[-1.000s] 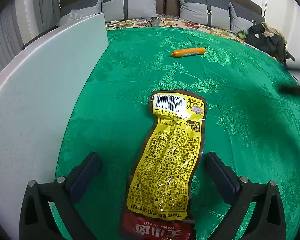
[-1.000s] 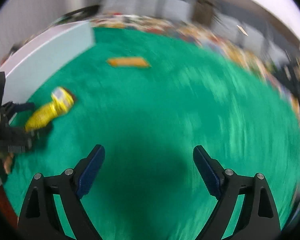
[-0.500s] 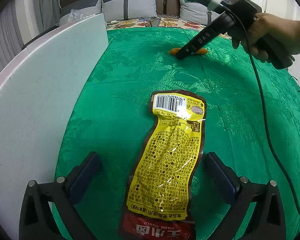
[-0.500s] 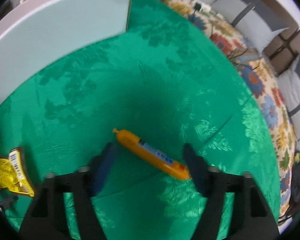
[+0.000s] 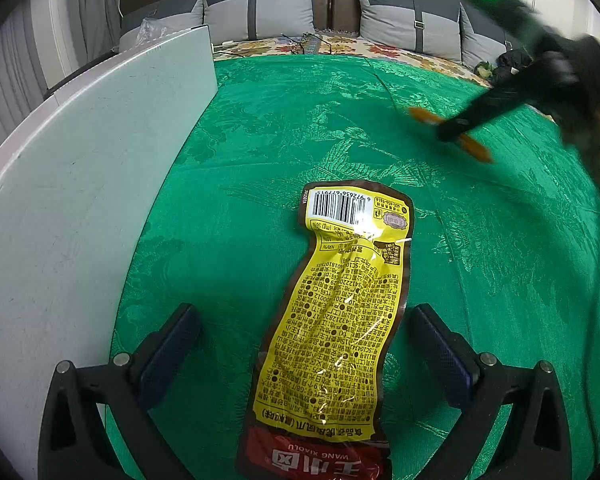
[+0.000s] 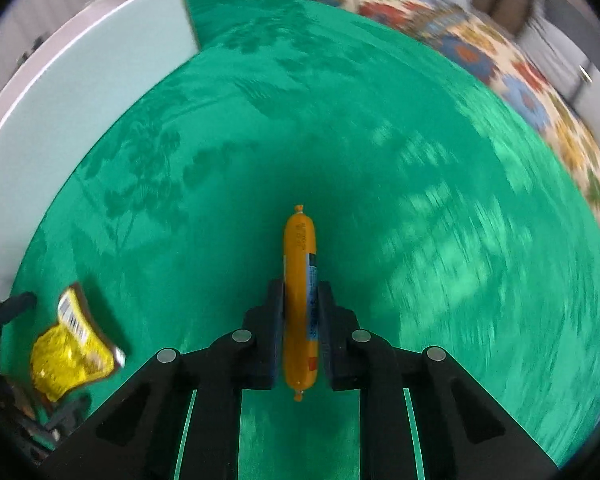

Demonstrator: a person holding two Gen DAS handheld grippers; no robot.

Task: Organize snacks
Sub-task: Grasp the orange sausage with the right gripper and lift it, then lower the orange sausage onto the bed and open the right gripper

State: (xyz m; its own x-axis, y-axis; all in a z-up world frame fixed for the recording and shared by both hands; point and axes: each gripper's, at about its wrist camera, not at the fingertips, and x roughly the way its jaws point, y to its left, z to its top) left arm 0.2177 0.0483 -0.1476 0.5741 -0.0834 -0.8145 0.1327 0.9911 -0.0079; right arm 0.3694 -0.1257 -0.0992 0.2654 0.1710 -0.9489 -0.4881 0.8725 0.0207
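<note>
An orange sausage stick (image 6: 299, 264) lies lengthwise between the fingers of my right gripper (image 6: 299, 292), which is shut on its middle. In the left wrist view the same sausage (image 5: 472, 146) shows blurred at the far right, under the right gripper (image 5: 454, 130) and a person's hand. A yellow snack packet (image 5: 340, 312) with a barcode and a red bottom lies flat on the green cloth. My left gripper (image 5: 302, 324) stands open over the packet, one finger on each side, not touching it. The packet (image 6: 70, 354) also appears at lower left in the right wrist view.
A white board (image 5: 80, 184) stands along the left of the green cloth (image 5: 280, 128). Grey cushions (image 5: 260, 4) line the back behind a flowered cover (image 6: 500, 64). A dark bag (image 5: 512, 60) sits at the far right.
My right gripper came down over the sausage, closed on it and carried it to the right. The left gripper and the yellow packet stayed put.
</note>
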